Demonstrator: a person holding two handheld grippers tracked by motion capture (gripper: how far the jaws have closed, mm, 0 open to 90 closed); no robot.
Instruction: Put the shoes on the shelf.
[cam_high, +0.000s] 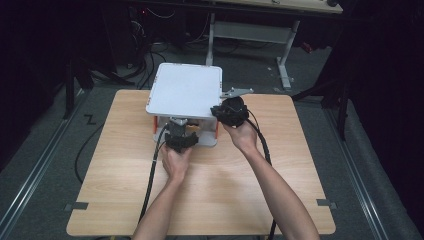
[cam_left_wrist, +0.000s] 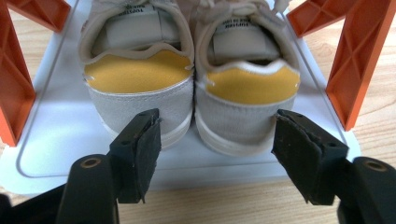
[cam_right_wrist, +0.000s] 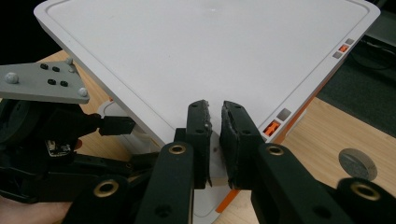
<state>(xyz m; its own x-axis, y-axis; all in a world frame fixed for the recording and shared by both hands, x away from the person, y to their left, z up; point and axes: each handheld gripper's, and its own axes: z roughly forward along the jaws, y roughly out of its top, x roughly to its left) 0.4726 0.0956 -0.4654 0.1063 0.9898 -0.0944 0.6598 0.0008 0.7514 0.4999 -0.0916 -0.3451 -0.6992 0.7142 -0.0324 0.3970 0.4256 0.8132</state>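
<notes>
Black jaws of my left gripper (cam_left_wrist: 217, 154) stand wide at 6 o'clock, straddling both sneakers (cam_left_wrist: 191, 93) on the rack's lower tray (cam_left_wrist: 56, 140), gripping nothing. Right gripper (cam_right_wrist: 215, 140) is shut on the top shelf (cam_right_wrist: 210, 51) corner. Risk: catching both heels, dragging the pair askew.

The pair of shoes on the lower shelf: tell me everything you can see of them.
The pair of shoes stands upright, side by side, sides touching or nearly so, heels toward the left tool. Uppers look like light grey canvas, with yellow heel linings, pale rubber-like soles and printed tongue labels too small to read. They rest on the white lower tray between orange posts. The open tool's pads flank the heels without touching them.
</notes>
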